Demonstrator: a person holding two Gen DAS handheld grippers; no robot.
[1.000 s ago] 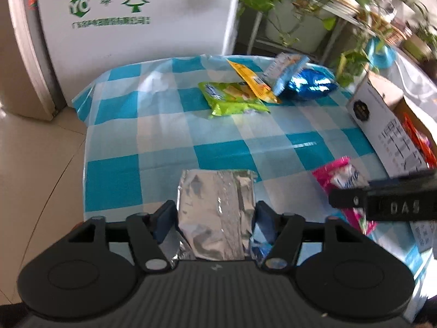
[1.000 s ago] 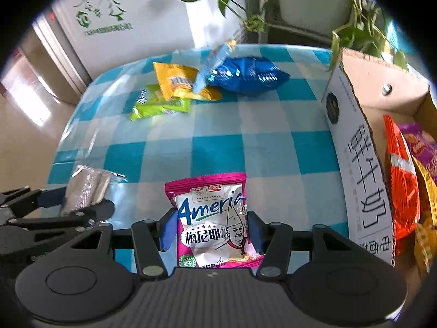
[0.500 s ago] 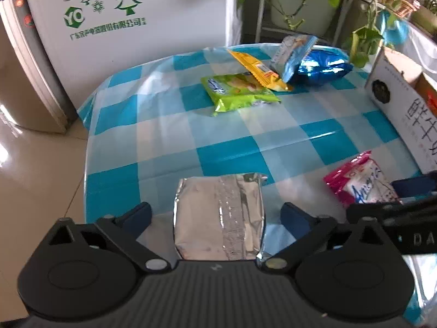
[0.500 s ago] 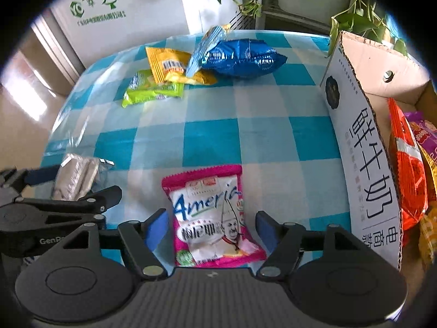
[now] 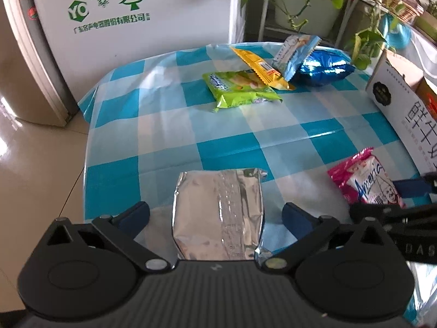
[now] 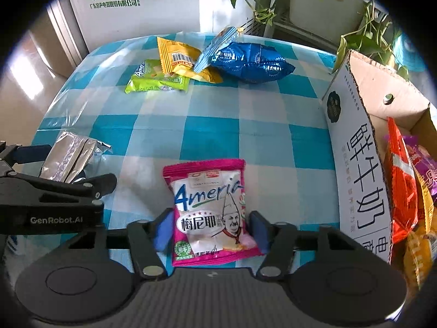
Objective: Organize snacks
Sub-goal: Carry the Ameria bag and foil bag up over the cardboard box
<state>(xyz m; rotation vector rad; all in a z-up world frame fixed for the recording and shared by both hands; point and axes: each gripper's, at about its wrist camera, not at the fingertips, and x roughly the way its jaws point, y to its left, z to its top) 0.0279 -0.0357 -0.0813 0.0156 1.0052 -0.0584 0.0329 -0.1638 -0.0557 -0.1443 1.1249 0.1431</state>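
A silver foil pack (image 5: 218, 213) lies on the blue checked tablecloth between the wide-open fingers of my left gripper (image 5: 215, 216); neither finger touches it. It also shows in the right wrist view (image 6: 69, 157). A pink "America" snack pack (image 6: 213, 213) lies between the fingers of my right gripper (image 6: 209, 231), whose blue pads stand close beside its edges. It also shows in the left wrist view (image 5: 366, 177). A cardboard box (image 6: 363, 147) at the right holds orange and purple packs.
At the far side of the table lie a green pack (image 5: 240, 88), a yellow pack (image 5: 259, 65), a light blue pack (image 5: 296, 50) and a dark blue bag (image 5: 325, 67). A white cabinet (image 5: 136, 27) and potted plants stand behind. The table's left edge drops to the floor.
My left gripper opened and let go of the silver pack, which now lies on the table. My right gripper opened off the pink pack, then narrowed around it again.
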